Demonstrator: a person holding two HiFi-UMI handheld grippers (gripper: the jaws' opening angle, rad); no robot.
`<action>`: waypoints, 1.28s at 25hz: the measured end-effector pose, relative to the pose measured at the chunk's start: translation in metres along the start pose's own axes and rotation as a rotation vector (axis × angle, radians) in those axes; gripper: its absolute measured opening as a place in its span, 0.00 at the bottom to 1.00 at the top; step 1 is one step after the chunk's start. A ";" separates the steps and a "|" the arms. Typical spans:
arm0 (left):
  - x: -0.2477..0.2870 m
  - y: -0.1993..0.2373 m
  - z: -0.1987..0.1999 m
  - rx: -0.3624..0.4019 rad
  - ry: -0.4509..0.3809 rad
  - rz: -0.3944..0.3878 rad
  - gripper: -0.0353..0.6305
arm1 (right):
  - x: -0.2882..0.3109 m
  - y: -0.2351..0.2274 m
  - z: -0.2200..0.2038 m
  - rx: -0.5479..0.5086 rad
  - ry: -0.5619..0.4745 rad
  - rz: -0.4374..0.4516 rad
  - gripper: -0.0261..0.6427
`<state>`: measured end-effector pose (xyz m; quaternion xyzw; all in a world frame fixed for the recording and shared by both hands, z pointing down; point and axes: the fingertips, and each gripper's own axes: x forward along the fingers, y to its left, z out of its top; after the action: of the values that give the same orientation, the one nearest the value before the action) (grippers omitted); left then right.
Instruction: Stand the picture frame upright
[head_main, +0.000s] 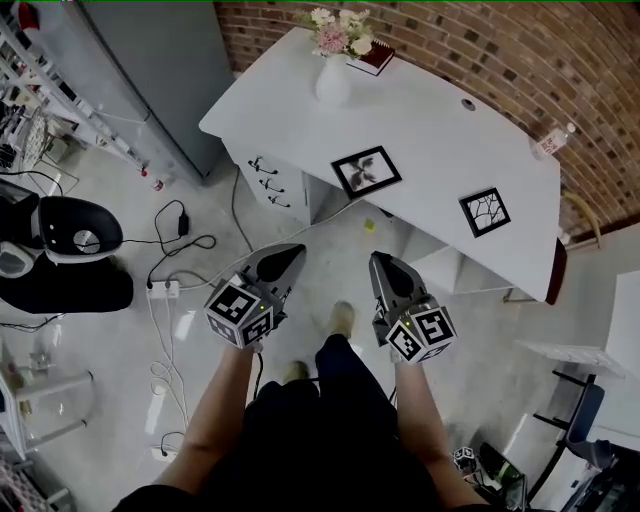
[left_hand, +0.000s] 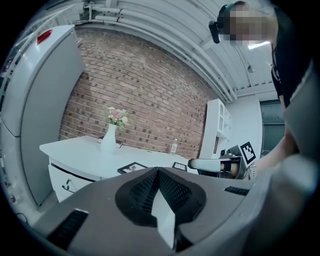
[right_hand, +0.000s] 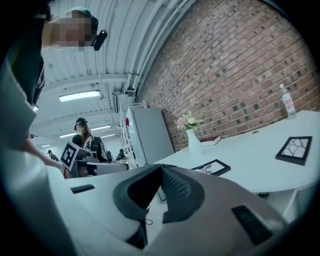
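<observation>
Two black picture frames lie flat on the white table (head_main: 430, 130): one (head_main: 366, 171) near the front middle, the other (head_main: 485, 211) toward the right end. The same frames show in the left gripper view (left_hand: 132, 167) (left_hand: 179, 165) and in the right gripper view (right_hand: 211, 167) (right_hand: 295, 149). My left gripper (head_main: 291, 252) and right gripper (head_main: 380, 261) hang over the floor in front of the table, both shut and empty, well short of the frames. In the left gripper view the right gripper (left_hand: 192, 163) shows beside the table.
A white vase of flowers (head_main: 335, 62) and a dark red book (head_main: 373, 57) stand at the table's far end, a water bottle (head_main: 551, 142) by the brick wall. Drawers (head_main: 268, 180) sit under the table's left. Cables and a power strip (head_main: 163, 289) lie on the floor at left.
</observation>
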<state>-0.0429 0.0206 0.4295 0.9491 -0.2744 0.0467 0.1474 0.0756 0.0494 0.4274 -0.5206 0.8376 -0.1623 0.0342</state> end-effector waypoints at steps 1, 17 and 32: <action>0.008 0.003 -0.002 -0.008 0.006 0.007 0.05 | 0.004 -0.008 0.000 0.002 0.006 0.005 0.04; 0.096 0.038 -0.026 -0.124 0.089 0.113 0.05 | 0.056 -0.089 -0.008 0.025 0.106 0.086 0.04; 0.153 0.076 -0.063 -0.376 0.138 0.146 0.14 | 0.101 -0.125 -0.038 0.009 0.138 0.051 0.04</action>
<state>0.0454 -0.0987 0.5350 0.8770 -0.3358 0.0700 0.3364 0.1282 -0.0817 0.5133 -0.4865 0.8501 -0.2007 -0.0170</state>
